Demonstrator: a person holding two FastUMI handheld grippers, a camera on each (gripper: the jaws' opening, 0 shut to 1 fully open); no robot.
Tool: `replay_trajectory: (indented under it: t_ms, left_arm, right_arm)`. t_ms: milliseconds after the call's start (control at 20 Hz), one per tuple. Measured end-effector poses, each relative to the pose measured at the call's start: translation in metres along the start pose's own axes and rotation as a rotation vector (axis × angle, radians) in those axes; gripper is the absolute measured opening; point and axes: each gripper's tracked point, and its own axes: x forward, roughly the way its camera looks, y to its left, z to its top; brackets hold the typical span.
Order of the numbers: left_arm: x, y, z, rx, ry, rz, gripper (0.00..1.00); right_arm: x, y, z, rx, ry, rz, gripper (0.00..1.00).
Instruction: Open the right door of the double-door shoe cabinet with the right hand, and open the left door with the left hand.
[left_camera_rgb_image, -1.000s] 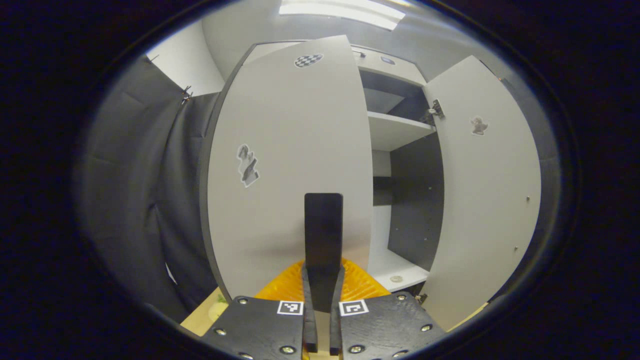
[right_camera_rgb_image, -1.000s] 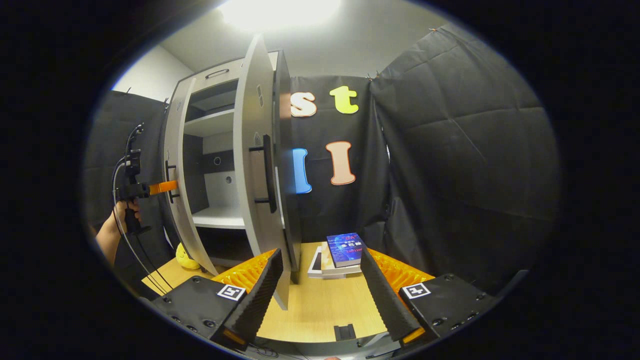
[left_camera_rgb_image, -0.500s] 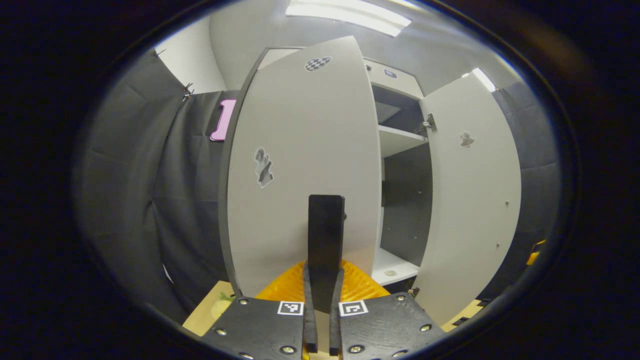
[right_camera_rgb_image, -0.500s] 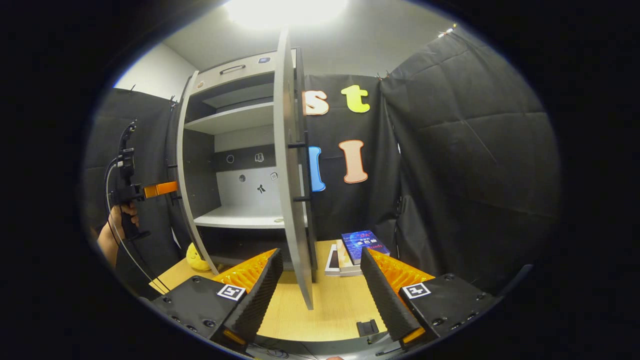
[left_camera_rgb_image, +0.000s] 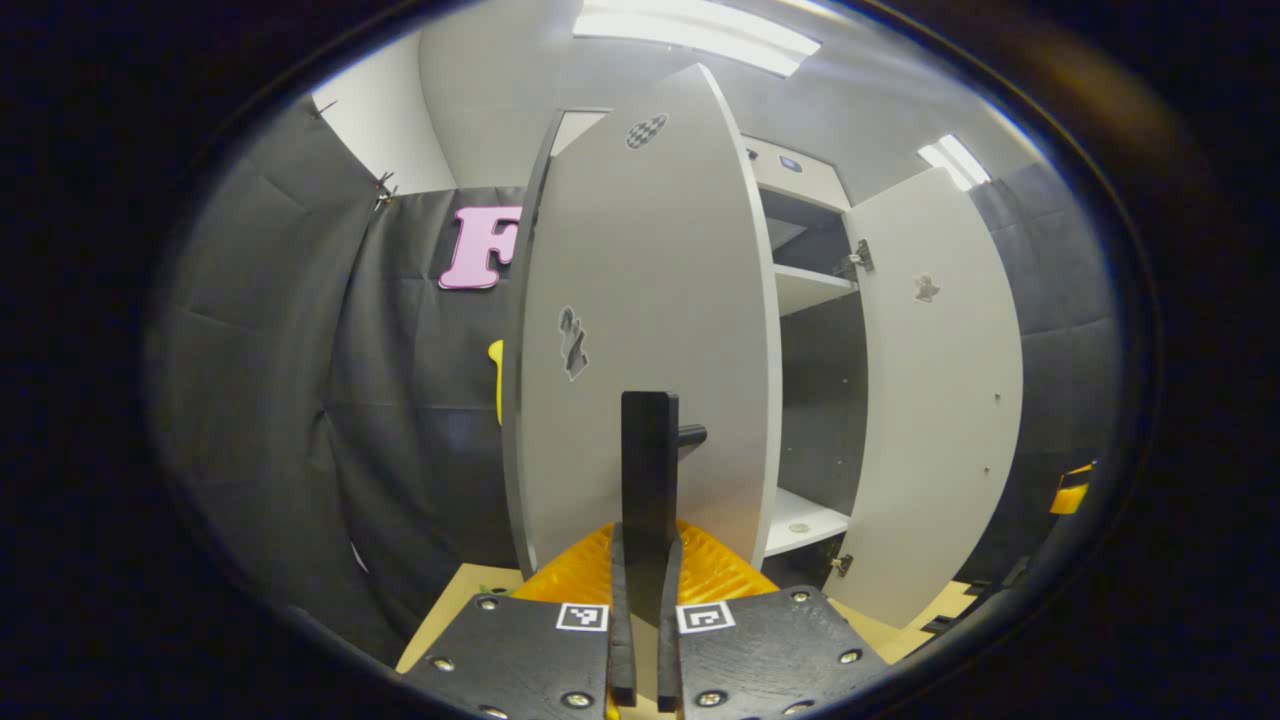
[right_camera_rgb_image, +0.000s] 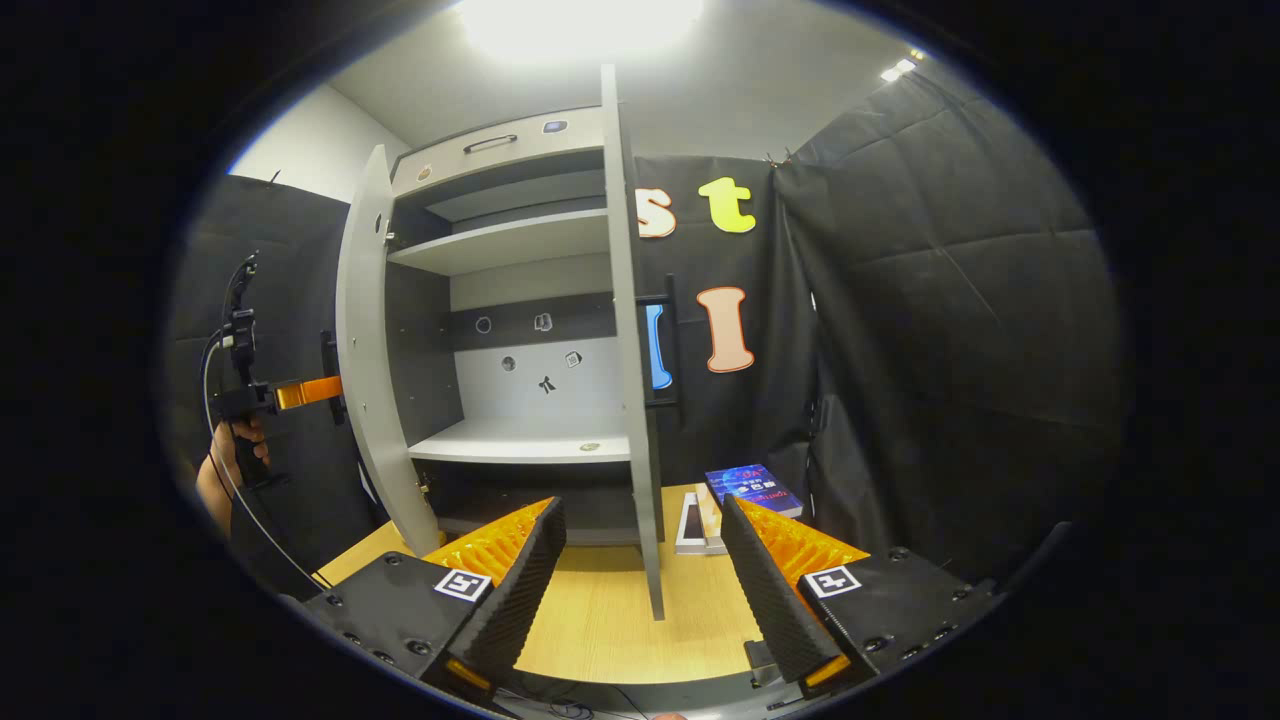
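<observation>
Shoe cabinet (right_camera_rgb_image: 520, 330) with both doors swung out.
Left gripper (left_camera_rgb_image: 640, 560) clamps the left door's handle (left_camera_rgb_image: 650, 470) dead ahead to pull it; right gripper (right_camera_rgb_image: 640, 590), fingers spread and empty, faces the right door (right_camera_rgb_image: 630, 350) edge-on.

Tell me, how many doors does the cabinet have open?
2. The left door is swung out, its handle held by the left hand-held gripper; the right door stands edge-on before the open right hand-held gripper.
</observation>
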Motion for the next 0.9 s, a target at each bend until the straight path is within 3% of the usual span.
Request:
replay_trajectory:
  t_ms: [150, 200, 300, 350, 700, 800, 900]
  left_arm:
    - [-0.008, 0.011, -0.001, 0.003, 0.016, -0.004, 0.10]
    - [-0.012, 0.017, -0.002, -0.001, 0.016, 0.003, 0.12]
    - [-0.018, 0.030, -0.002, 0.002, 0.012, 0.025, 0.12]
    - [-0.023, 0.037, -0.002, 0.007, 0.010, 0.039, 0.12]
    - [-0.049, 0.130, -0.004, 0.079, 0.022, 0.222, 0.08]
    - [-0.052, 0.115, -0.007, -0.001, 0.022, 0.133, 0.02]
    - [-0.053, 0.119, -0.008, 0.043, 0.028, 0.143, 0.02]
  right_arm:
    - [-0.004, 0.008, -0.006, -0.001, 0.021, 0.019, 0.98]
    - [-0.005, 0.011, -0.008, -0.003, 0.027, 0.027, 0.93]
    - [-0.007, 0.012, -0.009, -0.014, 0.033, 0.027, 1.00]
    - [-0.008, 0.011, -0.009, -0.016, 0.034, 0.027, 0.98]
    - [-0.013, 0.018, -0.008, -0.018, 0.022, 0.021, 0.98]
    - [-0.014, 0.019, -0.008, -0.029, 0.020, 0.025, 0.98]
    - [-0.016, 0.023, -0.008, -0.032, 0.016, 0.029, 0.98]
